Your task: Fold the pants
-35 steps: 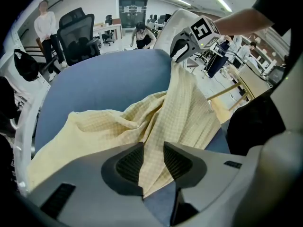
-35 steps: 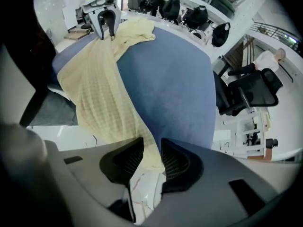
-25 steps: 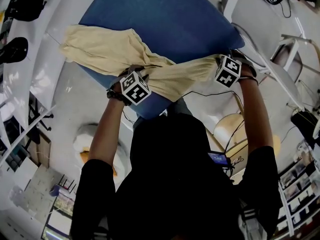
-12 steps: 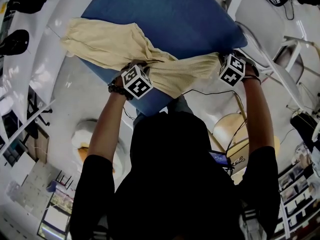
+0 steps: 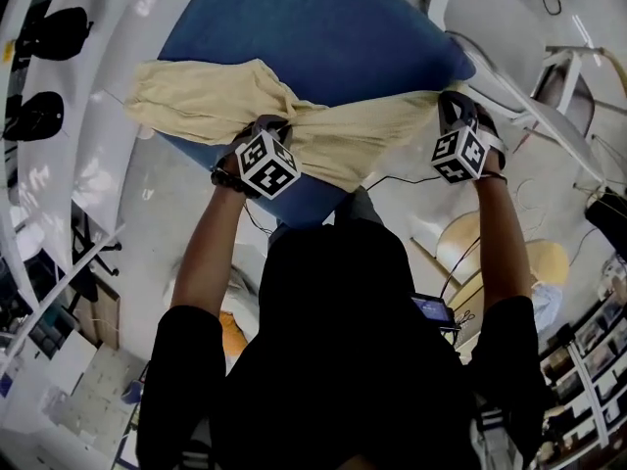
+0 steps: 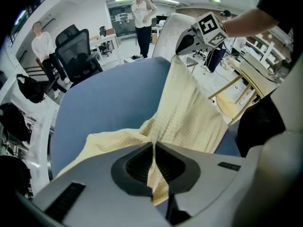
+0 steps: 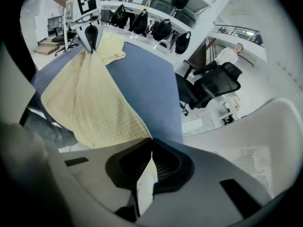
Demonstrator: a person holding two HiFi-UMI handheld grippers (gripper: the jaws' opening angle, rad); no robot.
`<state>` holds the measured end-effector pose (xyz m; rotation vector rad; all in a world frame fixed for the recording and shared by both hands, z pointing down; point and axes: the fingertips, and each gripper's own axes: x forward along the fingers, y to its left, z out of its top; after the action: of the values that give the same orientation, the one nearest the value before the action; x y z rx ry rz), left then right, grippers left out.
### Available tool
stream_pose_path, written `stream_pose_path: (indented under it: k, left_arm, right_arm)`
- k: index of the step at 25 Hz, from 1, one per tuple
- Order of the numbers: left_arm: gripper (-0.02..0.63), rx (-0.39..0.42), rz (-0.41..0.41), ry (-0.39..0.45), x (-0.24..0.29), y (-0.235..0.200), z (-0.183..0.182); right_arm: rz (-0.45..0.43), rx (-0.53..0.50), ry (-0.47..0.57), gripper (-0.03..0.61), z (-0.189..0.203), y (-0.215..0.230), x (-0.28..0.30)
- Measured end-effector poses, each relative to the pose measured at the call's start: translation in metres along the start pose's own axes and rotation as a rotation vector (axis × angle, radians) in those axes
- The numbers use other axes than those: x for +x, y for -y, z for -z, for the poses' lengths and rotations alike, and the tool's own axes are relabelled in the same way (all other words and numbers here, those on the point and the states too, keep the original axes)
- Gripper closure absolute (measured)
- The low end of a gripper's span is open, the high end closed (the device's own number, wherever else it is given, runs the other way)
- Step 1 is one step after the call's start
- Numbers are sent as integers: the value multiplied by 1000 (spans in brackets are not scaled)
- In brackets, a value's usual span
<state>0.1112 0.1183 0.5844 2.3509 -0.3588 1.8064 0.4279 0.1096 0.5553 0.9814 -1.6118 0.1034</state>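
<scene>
Since a second ago both tongs rose slightly, jaws just closing. Your left tongs and right tongs each pinch the pale yellow pants, stretched between them across the blue counter's near edge.

Pale yellow cloth pants: fine waffle-check weave, no print. Round table top: plain mid blue. Grey plastic left gripper & right gripper: black ribbed pads. Marker cubes: white w/ black squares. Person's sleeves: black.
</scene>
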Motion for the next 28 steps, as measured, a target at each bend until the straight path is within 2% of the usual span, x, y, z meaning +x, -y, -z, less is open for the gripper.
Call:
stream_pose_path:
  k: [6, 10, 16, 21, 28]
  left_arm:
    - [580, 49, -89, 81, -21, -38, -32]
    - [580, 95, -126, 138, -43, -42, -47]
    - [580, 256, -76, 150, -45, -30, -40]
    - [580, 368, -39, 145, -49, -2, -28]
    - [580, 491, 23, 120, -38, 49, 2]
  right_arm:
    - [269, 143, 70, 568, -15, 36, -56]
    - [421, 212, 78, 568, -5, 27, -103]
    - [443, 356, -56, 568, 29, -53, -124]
    - [465, 463, -115, 568, 54, -112, -140]
    - [396, 527, -257, 568, 93, -194, -129]
